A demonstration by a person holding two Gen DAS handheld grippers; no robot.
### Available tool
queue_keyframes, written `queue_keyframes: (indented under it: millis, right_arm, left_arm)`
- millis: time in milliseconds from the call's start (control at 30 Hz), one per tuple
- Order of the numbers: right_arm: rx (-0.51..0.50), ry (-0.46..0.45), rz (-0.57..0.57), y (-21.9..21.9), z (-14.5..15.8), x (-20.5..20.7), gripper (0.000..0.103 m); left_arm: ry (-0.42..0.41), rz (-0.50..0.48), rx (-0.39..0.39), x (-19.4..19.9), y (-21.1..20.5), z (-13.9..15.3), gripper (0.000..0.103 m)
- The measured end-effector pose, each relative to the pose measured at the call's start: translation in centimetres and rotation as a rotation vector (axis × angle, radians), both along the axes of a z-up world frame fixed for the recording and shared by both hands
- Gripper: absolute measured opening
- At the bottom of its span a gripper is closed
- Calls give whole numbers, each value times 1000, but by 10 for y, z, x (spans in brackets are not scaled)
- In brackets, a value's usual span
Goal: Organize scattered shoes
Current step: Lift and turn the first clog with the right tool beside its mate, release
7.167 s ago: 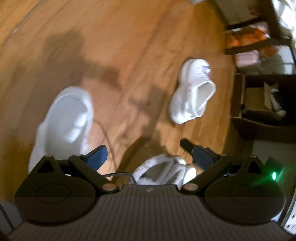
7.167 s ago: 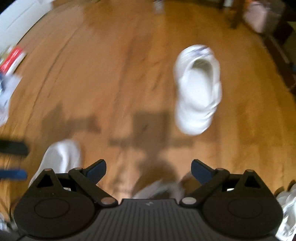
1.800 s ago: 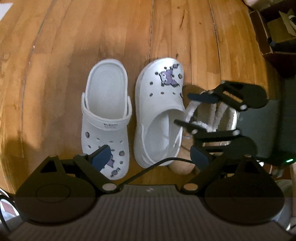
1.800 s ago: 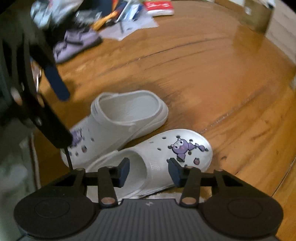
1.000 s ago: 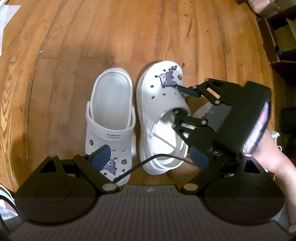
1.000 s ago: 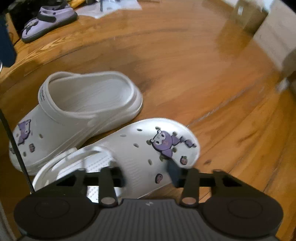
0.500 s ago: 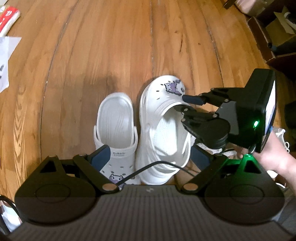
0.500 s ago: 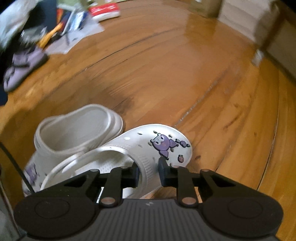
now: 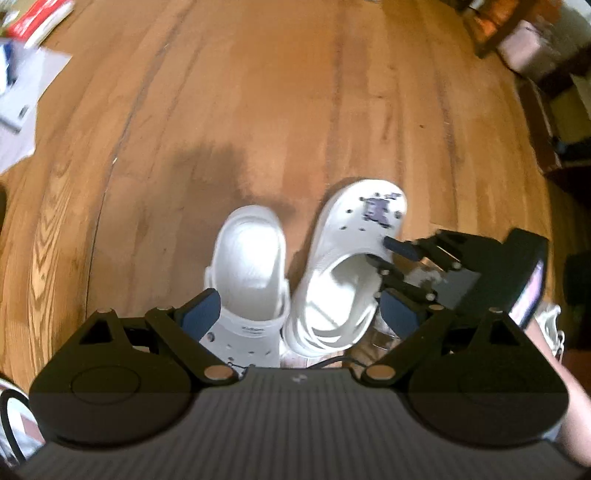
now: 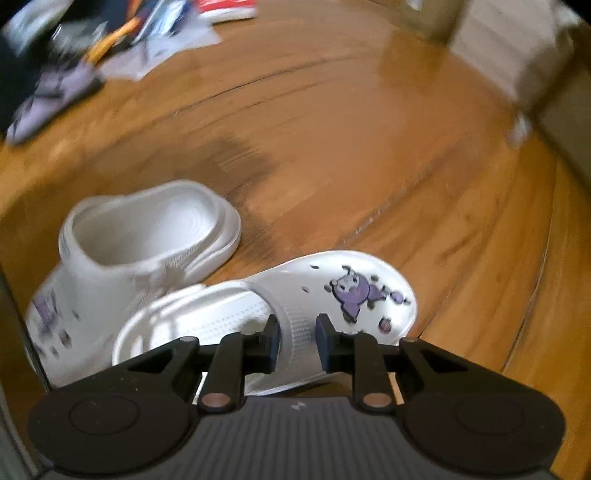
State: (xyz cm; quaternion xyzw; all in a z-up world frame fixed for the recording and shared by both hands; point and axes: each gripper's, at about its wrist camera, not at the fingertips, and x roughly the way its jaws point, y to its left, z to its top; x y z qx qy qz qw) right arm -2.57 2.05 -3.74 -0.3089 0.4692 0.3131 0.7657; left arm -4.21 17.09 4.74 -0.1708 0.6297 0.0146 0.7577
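Two white clogs with purple charms lie side by side on the wooden floor, pointing opposite ways. The right clog [image 9: 351,251] has its toe away from me; the left clog [image 9: 251,273] has its heel away. My right gripper [image 10: 295,341] is shut on the upper rim of the right clog [image 10: 295,317], which looks tilted; it also shows in the left wrist view [image 9: 391,254]. My left gripper [image 9: 299,314] is open and empty above the near ends of both clogs. The left clog shows in the right wrist view [image 10: 140,243].
Papers [image 9: 22,110] and a red packet [image 9: 37,16] lie at the far left. Boxes and furniture [image 9: 546,74] stand at the far right. A purple shoe [image 10: 48,99] and clutter lie at the far left of the right wrist view.
My right gripper has closed on the right clog's rim and tilted it. My left gripper has drawn back and up, so both clogs look smaller.
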Motion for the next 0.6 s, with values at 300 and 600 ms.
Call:
queue_keyframes:
  millis: [300, 600]
  right_arm:
    - [-107, -115, 58, 16, -32, 2, 27]
    - [126, -85, -239, -6, 15, 34, 20]
  left_arm:
    - [33, 71, -80, -8, 6, -12, 94]
    - [-22, 155, -134, -2, 43, 2, 94]
